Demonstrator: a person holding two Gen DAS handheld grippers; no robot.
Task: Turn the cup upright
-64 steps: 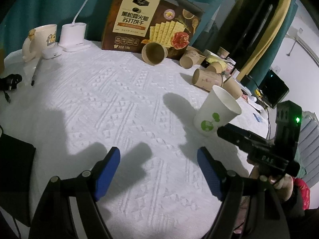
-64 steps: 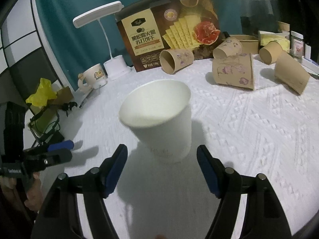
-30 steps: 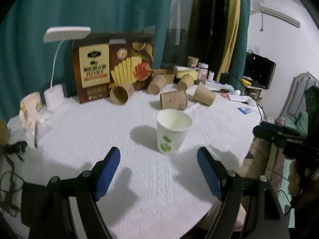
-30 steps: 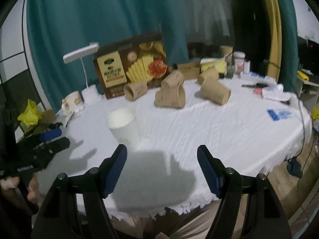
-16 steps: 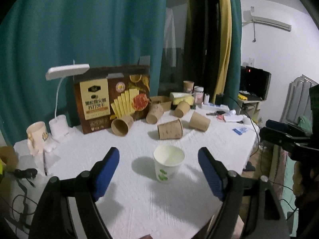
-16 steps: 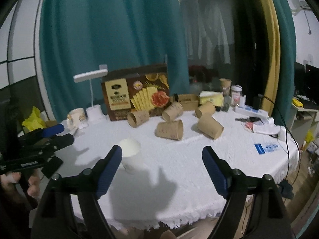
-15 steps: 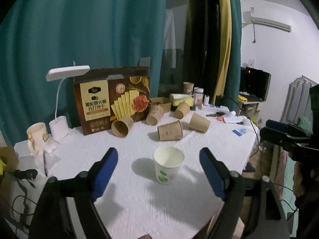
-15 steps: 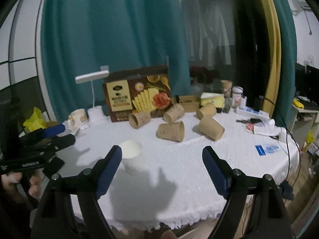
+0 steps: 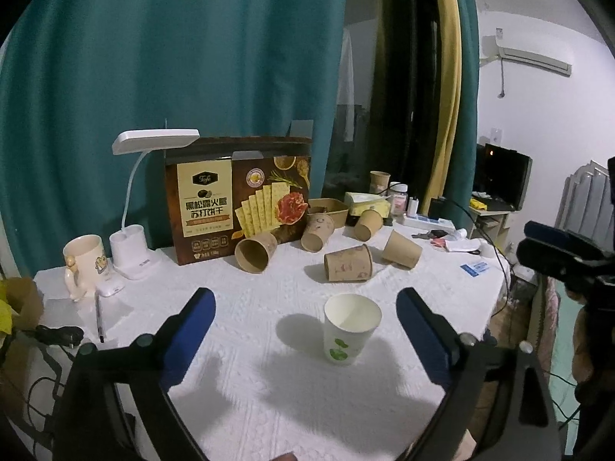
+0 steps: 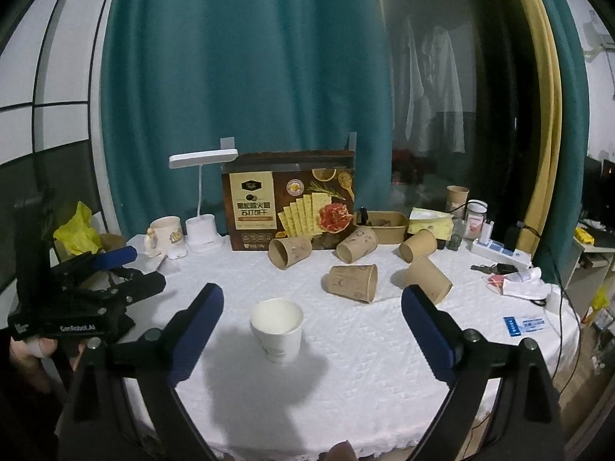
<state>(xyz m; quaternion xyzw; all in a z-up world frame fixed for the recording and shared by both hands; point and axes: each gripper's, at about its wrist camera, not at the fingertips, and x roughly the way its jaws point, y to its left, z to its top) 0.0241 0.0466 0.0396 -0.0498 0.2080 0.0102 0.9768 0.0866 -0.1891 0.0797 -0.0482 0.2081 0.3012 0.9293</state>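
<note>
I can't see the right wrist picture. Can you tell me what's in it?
A white paper cup stands upright on a white tablecloth, between the open right gripper fingers but untouched. Behind it five brown paper cups lie tipped over before a cracker box, beside a desk lamp and mug.

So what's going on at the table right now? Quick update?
Left gripper and right gripper just opening, nothing between the fingers. White cup upright on the tablecloth, untouched. Brown cups lie tipped behind, clear of it.
</note>
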